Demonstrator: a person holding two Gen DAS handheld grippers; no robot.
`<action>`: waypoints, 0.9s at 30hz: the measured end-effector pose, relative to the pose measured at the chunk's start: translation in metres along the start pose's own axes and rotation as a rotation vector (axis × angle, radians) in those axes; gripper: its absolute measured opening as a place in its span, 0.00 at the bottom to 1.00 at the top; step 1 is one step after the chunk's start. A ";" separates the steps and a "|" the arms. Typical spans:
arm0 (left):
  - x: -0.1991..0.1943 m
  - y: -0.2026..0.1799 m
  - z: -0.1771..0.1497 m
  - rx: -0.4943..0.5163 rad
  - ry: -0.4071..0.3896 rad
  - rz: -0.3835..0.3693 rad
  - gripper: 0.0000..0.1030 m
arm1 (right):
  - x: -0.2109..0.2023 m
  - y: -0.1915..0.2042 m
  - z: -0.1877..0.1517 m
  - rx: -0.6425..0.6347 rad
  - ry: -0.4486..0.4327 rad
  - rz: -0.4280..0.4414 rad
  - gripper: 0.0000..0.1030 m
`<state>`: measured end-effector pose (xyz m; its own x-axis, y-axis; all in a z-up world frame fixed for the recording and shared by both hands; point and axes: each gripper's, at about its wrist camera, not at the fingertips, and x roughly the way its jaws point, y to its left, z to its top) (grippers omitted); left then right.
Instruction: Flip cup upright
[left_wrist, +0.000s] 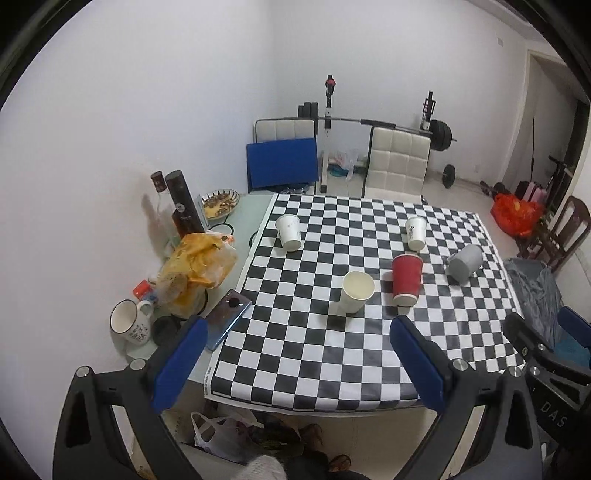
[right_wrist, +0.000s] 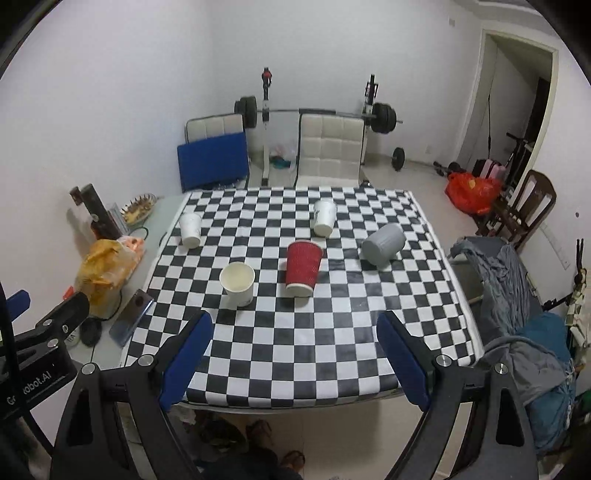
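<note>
From my left tool (left_wrist: 295, 363) I see both blue pads spread wide apart with nothing between them, held back above the near edge of the surface (left_wrist: 369, 369), which is covered by a black-and-white checkered cloth. My right tool (right_wrist: 295, 354) is likewise wide apart and empty, hanging above the same near edge; its black frame shows at the right border of the left wrist view. Five cups sit on the checkered cloth. The cream paper cup (left_wrist: 355, 291) stands upright with its mouth open toward me, nearest the left tool. Just to its right, the red cup (left_wrist: 406, 278) stands upside down, wide rim on the cloth. Farther back, a white cup on the left (left_wrist: 289, 232) and another white cup on the right (left_wrist: 415, 232) also stand inverted. The grey cup (left_wrist: 463, 263) sits tilted toward its side near the right edge; from the right wrist view it looks to be leaning, bottom toward me. Off the cloth on the left I see a phone (left_wrist: 227, 319), a white mug (left_wrist: 129, 325), a yellow bag (left_wrist: 195, 266) and two dark bottles (left_wrist: 183, 203). None of the cups touch each other or either tool.
</note>
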<state>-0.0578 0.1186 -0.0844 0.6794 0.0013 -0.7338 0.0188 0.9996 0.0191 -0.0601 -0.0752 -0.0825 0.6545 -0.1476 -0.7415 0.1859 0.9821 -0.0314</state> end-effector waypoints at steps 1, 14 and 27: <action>-0.004 -0.001 0.000 -0.002 -0.003 0.000 0.98 | -0.005 0.000 0.000 -0.002 -0.006 0.001 0.90; -0.046 -0.004 -0.001 -0.021 -0.065 0.016 0.98 | -0.066 -0.003 0.002 -0.007 -0.073 0.034 0.92; -0.051 -0.007 -0.004 -0.024 -0.069 0.013 0.98 | -0.078 -0.008 0.002 0.004 -0.088 0.032 0.93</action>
<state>-0.0955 0.1118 -0.0501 0.7284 0.0135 -0.6850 -0.0075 0.9999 0.0118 -0.1111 -0.0721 -0.0233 0.7217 -0.1261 -0.6806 0.1666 0.9860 -0.0060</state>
